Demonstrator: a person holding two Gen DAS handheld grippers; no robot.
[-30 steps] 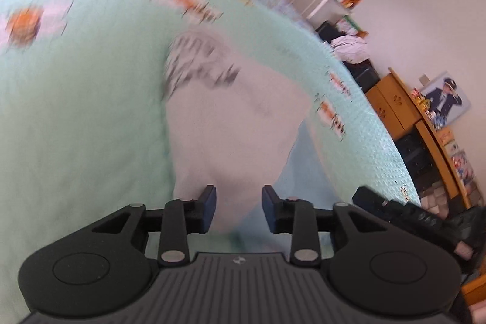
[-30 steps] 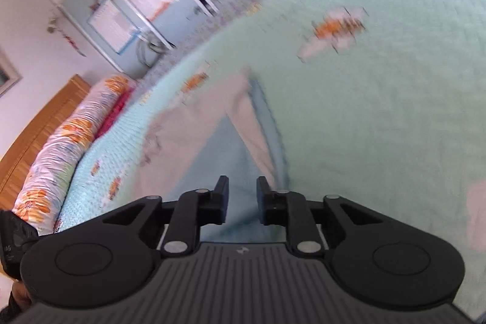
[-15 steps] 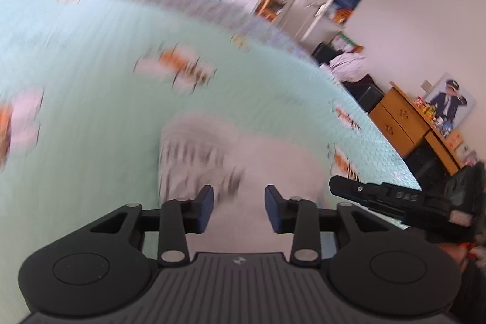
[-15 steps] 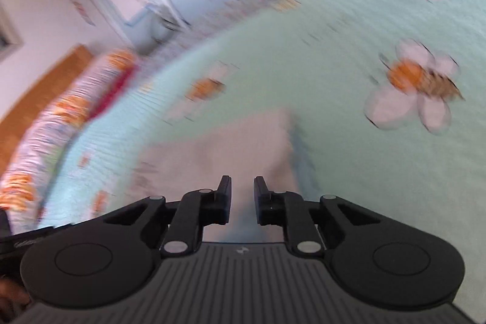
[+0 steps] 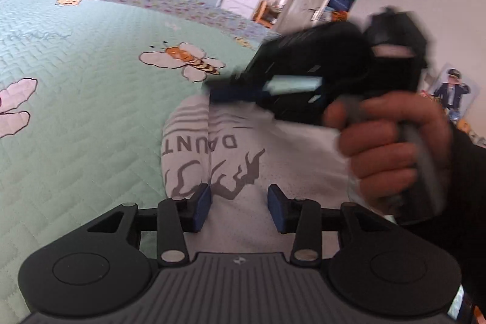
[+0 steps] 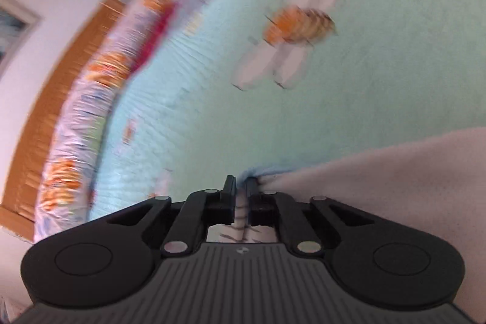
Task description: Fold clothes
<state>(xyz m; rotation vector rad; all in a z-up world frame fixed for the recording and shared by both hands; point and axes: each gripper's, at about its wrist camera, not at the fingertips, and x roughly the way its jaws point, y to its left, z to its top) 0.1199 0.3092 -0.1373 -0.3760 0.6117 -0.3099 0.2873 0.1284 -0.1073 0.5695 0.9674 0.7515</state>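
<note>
The white T-shirt with the grey printed letters and antler-like drawing [image 5: 231, 160] lies in a folded bundle on the pale green quilted bedspread with bee and flower patterns [image 5: 76, 81], and we read it as partly folded, since the print bends over a rounded fold on its left side. Our left gripper [image 5: 240, 207] hangs just above the near part of the shirt with its blue-padded fingers [image 5: 202, 207] standing apart; its jaws have just been opening a little, and nothing is pinched between them, only cloth seen beyond the gap. We judge it waits there to press or catch the near edge once the far side is brought over.

Our right gripper [image 6: 241, 196] is held by a bare hand [image 5: 391, 154] over the far right of the shirt, in the left camera a blurred black shape. Its jaws have just been closing, and in its own view they stand nearly together with a tuft of pale cloth bunched at the tips and fabric with dark stripes showing in the slit. We take that as a grip on the shirt's edge, so that this edge can be carried across for the next fold. A long floral bolster pillow [image 6: 91, 99] lies along the wooden headboard [image 6: 39, 99], well apart from the work.
</note>
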